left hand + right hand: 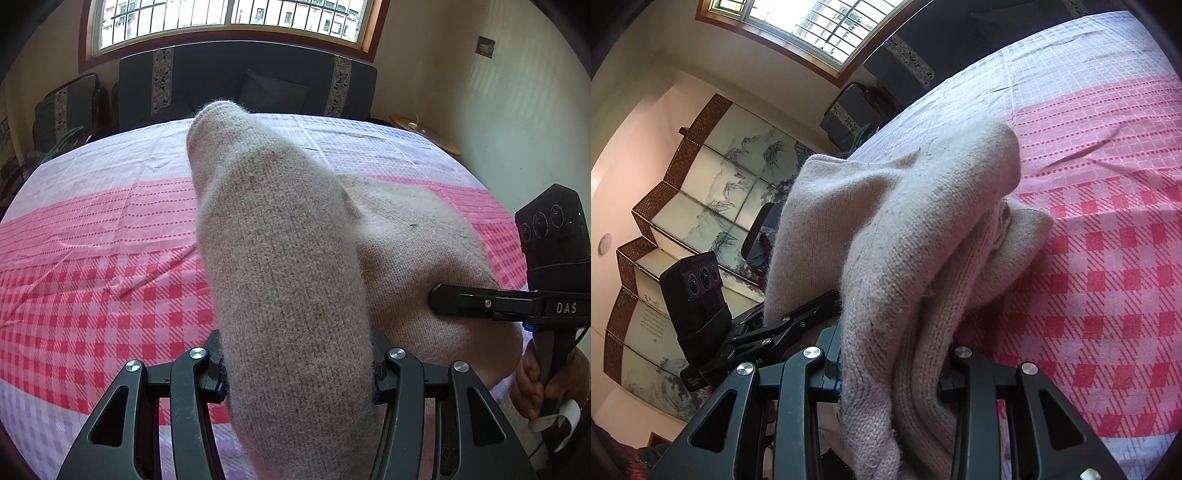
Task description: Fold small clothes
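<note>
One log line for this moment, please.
left gripper: shut on sweater | right gripper: shut on sweater | checked cloth: underneath

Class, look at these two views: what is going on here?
A person holds a tool in each hand and is folding a beige knitted garment over a pink checked cloth. The left tool is shut on a sleeve-like part; the right tool is shut on bunched knit beside it.

A pink-checked cloth (110, 258) covers the surface, apparently a bed, with a beige knit garment (417, 236) on it.
</note>
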{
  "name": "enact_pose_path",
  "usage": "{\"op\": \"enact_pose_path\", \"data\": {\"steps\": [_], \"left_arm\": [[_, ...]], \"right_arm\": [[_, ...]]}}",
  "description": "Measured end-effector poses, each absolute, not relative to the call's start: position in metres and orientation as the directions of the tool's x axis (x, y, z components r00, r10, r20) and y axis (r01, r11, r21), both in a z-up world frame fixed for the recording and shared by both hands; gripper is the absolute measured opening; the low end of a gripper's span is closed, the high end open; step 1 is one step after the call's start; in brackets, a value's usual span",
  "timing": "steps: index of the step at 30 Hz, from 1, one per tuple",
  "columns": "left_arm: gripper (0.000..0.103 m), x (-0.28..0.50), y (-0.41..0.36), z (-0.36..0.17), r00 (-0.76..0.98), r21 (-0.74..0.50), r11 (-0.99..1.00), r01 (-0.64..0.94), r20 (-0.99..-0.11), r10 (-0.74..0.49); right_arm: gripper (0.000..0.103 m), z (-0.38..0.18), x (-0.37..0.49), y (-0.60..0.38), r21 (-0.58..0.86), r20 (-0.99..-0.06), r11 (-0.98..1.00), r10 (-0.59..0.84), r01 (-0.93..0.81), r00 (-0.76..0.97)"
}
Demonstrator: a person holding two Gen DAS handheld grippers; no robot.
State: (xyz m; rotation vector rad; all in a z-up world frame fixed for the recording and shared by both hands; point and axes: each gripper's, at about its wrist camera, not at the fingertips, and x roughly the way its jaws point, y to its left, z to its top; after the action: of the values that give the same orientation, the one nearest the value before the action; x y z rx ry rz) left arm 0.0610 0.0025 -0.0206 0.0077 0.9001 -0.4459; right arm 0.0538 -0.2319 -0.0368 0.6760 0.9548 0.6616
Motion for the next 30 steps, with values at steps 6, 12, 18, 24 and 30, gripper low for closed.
{"op": "enact_pose_path", "data": {"steps": [6,12,18,24,30], "left_arm": [[0.053,0.051,0.012,-0.021,0.535,-0.184,0.910,0.372,-0.758,-0.373],[0.053,0.044,0.020,-0.020,0.535,-0.186,0.910,0.371,-0.758,-0.373],[0.053,0.041,0.023,-0.019,0.535,-0.186,0.910,0.371,-0.758,-0.373],[0.053,0.033,0.033,-0.018,0.532,-0.190,0.908,0.373,-0.758,-0.377],[0.053,0.029,0.038,-0.013,0.535,-0.188,0.907,0.378,-0.755,-0.379]], "right_arm": [[0.031,-0.035,0.053,-0.227,0.756,-0.505,0.621,0.755,-0.207,0.418],[0.031,-0.034,0.052,-0.223,0.753,-0.508,0.623,0.755,-0.212,0.415],[0.031,-0.034,0.055,-0.223,0.751,-0.511,0.625,0.755,-0.214,0.411],[0.031,-0.033,0.056,-0.222,0.746,-0.516,0.629,0.753,-0.217,0.408],[0.031,-0.031,0.056,-0.221,0.744,-0.516,0.631,0.752,-0.222,0.410]]}}
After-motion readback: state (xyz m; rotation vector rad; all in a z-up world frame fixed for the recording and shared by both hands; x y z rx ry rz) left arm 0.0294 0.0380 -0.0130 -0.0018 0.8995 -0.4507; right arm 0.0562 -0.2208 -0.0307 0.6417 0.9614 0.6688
